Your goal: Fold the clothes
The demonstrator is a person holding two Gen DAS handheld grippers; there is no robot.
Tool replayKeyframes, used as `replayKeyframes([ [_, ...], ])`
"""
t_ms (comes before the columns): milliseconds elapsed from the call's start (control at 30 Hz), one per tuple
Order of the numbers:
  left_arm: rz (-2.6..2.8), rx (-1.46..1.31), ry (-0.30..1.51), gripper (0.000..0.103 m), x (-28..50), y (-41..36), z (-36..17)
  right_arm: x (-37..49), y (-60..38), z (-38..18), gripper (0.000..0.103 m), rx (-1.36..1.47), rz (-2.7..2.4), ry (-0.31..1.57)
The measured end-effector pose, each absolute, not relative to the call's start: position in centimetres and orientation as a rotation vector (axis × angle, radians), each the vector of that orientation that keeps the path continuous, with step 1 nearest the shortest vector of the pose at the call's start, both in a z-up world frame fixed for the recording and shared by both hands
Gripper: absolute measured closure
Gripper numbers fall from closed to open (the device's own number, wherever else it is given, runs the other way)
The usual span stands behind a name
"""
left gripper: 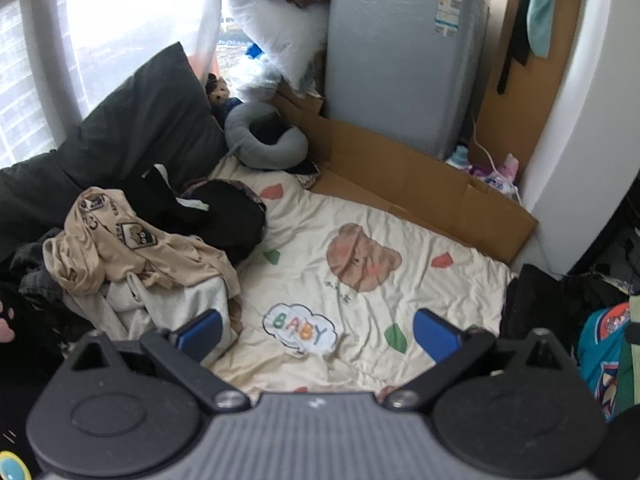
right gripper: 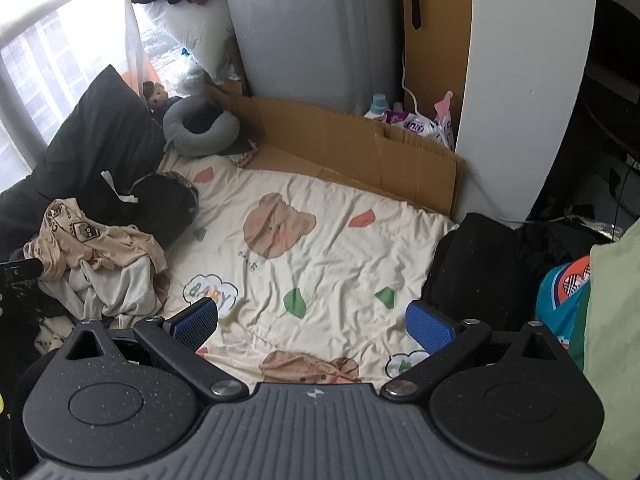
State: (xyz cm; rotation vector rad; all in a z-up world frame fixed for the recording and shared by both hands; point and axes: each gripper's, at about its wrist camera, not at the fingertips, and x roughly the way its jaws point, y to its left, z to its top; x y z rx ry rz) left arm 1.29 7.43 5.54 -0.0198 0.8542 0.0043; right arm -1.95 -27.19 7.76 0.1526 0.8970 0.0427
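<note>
The clothes pile (left gripper: 136,264) lies crumpled at the left side of the quilt (left gripper: 360,216): a tan printed shirt (left gripper: 120,240) on top, a pale grey garment (left gripper: 168,300) under it, black clothes (left gripper: 224,212) behind. Nothing in it looks folded, so I judge the task barely begun; every piece in the pile is left to do. A dark heap (right gripper: 472,272) sits at the quilt's right edge; whether it is folded I cannot tell.

My left gripper (left gripper: 318,330) has its jaws spread wide and grips nothing. Its left finger (left gripper: 200,328) shows just beside the grey garment's edge, though whether it touches I cannot tell. My right gripper (right gripper: 316,326) is likewise spread and empty, over bare quilt; the pile (right gripper: 100,264) is well off to its left.

The middle of the quilt is bare, which should serve as the folding spot. Beyond it stand cardboard (left gripper: 400,168), a grey neck pillow (left gripper: 264,140) and a dark cushion (left gripper: 132,128).
</note>
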Motion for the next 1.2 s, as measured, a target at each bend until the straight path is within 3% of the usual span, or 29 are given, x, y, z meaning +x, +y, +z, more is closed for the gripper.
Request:
replayKeyframes([
  [400, 0.048, -0.034, 0.85, 0.0, 4.1, 12.5, 6.3, -0.1, -26.5, 11.3, 0.0, 0.127, 0.07, 0.871],
  [1033, 0.149, -0.083, 0.809, 0.001, 9.7, 20.9, 5.6, 8.0, -25.9, 7.6, 0.0, 0.082, 0.115, 0.866],
  [1200, 0.18, -0.119, 0.772, 0.006, 11.0, 23.6, 4.9, 10.0, -25.5, 6.2, 0.0, 0.067, 0.149, 0.863],
])
